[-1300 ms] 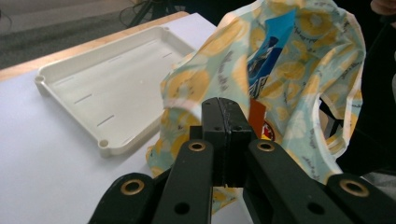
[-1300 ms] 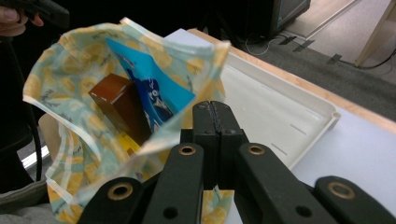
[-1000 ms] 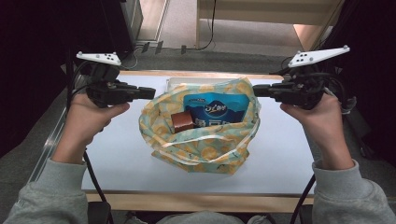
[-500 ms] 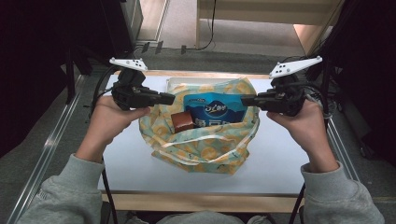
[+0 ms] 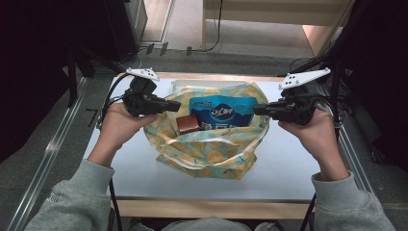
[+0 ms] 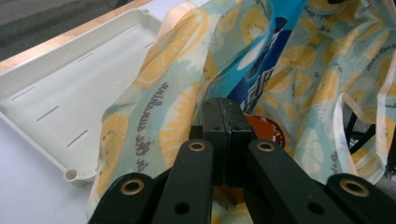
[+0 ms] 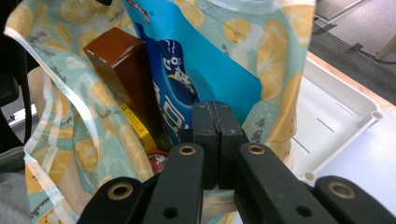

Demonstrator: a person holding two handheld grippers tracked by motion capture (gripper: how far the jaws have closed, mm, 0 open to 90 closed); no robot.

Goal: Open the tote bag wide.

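A cloth bag (image 5: 211, 154) printed with lemon slices lies open on the white table. Inside it stand a blue snack packet (image 5: 221, 113) and a brown box (image 5: 187, 124). My left gripper (image 5: 177, 103) is at the bag's left rim, its jaws shut, and I see nothing between them. My right gripper (image 5: 256, 109) is at the bag's right rim, also shut with nothing between its jaws. In the left gripper view the shut left gripper (image 6: 227, 112) points at the bag's cloth (image 6: 159, 107). In the right gripper view the shut right gripper (image 7: 215, 114) points at the blue packet (image 7: 205, 65), with the brown box (image 7: 123, 60) beside it.
A shallow white tray (image 5: 180, 84) lies behind the bag at the table's far edge, seen also as the tray (image 6: 70, 93) and the tray (image 7: 336, 116). Bare table surface (image 5: 298, 168) stretches in front of and beside the bag. Cables trail off both sides.
Both hands have come down and inward from the table's sides. The gripper tips now sit at the bag's left and right rims. Bag and contents have not shifted.
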